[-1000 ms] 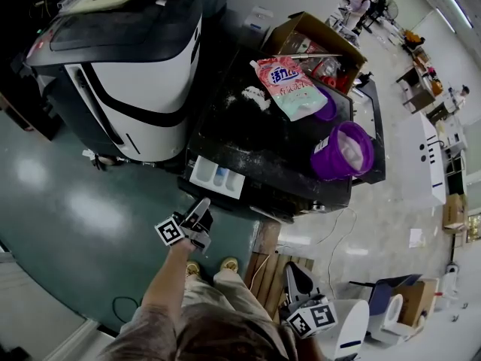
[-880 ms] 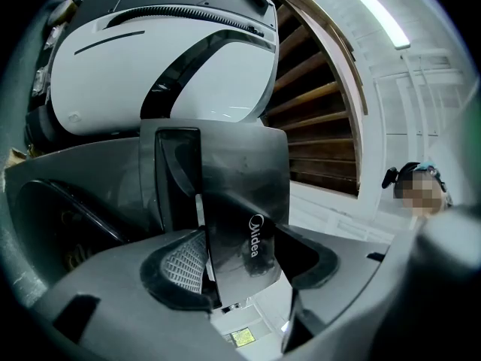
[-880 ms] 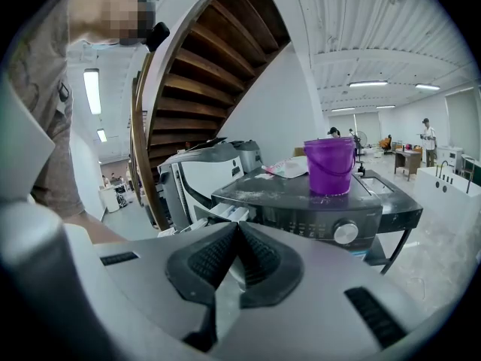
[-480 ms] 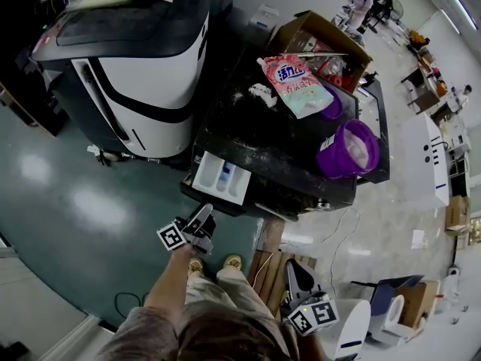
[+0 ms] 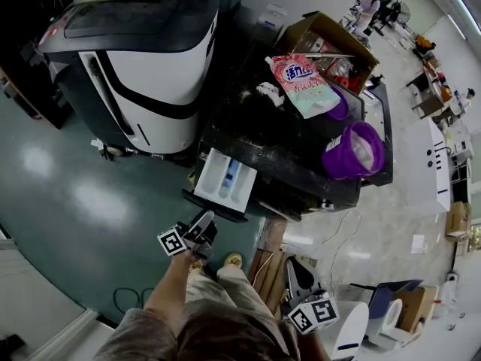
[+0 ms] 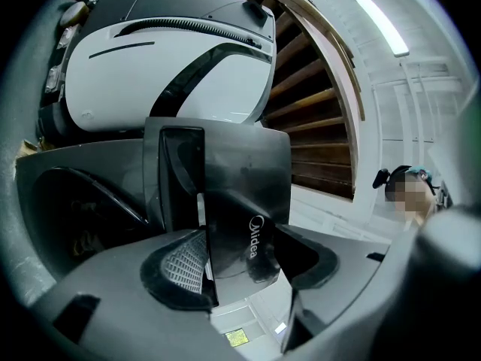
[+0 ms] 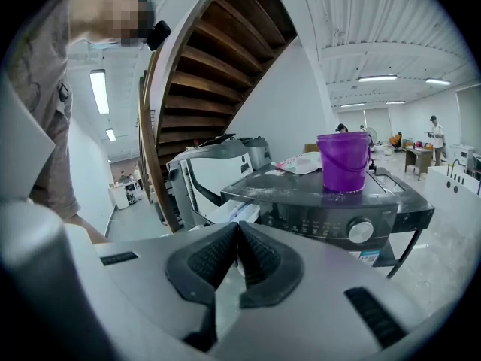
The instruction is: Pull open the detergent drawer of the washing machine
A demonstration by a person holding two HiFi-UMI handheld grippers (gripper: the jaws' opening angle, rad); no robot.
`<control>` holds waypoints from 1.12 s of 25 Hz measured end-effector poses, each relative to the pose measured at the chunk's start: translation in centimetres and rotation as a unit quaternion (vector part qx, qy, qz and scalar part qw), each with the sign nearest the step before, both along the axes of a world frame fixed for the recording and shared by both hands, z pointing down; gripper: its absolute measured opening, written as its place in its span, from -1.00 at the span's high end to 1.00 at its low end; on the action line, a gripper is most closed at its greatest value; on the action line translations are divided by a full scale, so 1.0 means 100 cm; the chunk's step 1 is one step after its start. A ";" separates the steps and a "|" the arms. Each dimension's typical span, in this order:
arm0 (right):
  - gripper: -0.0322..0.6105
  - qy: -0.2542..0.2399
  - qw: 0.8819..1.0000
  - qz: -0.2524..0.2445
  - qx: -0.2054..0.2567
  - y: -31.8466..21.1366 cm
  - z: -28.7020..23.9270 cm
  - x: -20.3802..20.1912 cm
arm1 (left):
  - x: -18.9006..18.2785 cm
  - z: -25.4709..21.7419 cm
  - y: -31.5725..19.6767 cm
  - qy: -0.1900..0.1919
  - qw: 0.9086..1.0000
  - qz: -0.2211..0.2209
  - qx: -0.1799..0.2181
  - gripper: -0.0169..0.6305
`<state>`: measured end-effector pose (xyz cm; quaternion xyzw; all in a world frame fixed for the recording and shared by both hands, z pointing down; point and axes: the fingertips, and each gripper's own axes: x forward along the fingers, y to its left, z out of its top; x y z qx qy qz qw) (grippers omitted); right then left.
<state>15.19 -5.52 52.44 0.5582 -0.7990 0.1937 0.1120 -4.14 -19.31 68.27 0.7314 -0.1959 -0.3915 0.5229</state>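
The fingers of the left gripper (image 5: 203, 222) appear clamped on the dark front of the detergent drawer (image 5: 225, 179), which juts well out of the washing machine (image 5: 301, 149). The pull looks nearly done; next comes a straight draw to its stop. The right gripper (image 7: 237, 235) hangs closed and empty.

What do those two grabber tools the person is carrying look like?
Both the left gripper and right gripper are dark grey, each bearing a white cube printed with black square markers. Their fingers have black ribbed pads. The person wears a brownish-grey short sleeve.
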 end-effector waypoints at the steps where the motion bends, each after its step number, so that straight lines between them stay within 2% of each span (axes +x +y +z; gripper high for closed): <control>1: 0.89 0.000 1.000 -0.002 0.000 0.000 0.000 -0.001 | 0.000 -0.001 0.001 0.001 1.000 -0.001 0.000 0.06; 14: 0.89 -0.001 1.000 -0.004 0.000 0.002 0.003 0.004 | -0.003 0.003 0.002 0.007 1.000 -0.012 -0.009 0.06; 21: 0.89 -0.014 1.000 -0.015 0.005 -0.005 0.004 0.001 | -0.012 0.007 0.026 -0.015 0.999 -0.015 -0.033 0.06; 28: 0.89 -0.034 0.998 -0.041 0.018 -0.023 -0.004 -0.008 | -0.038 -0.045 0.042 -0.057 0.998 -0.028 -0.008 0.06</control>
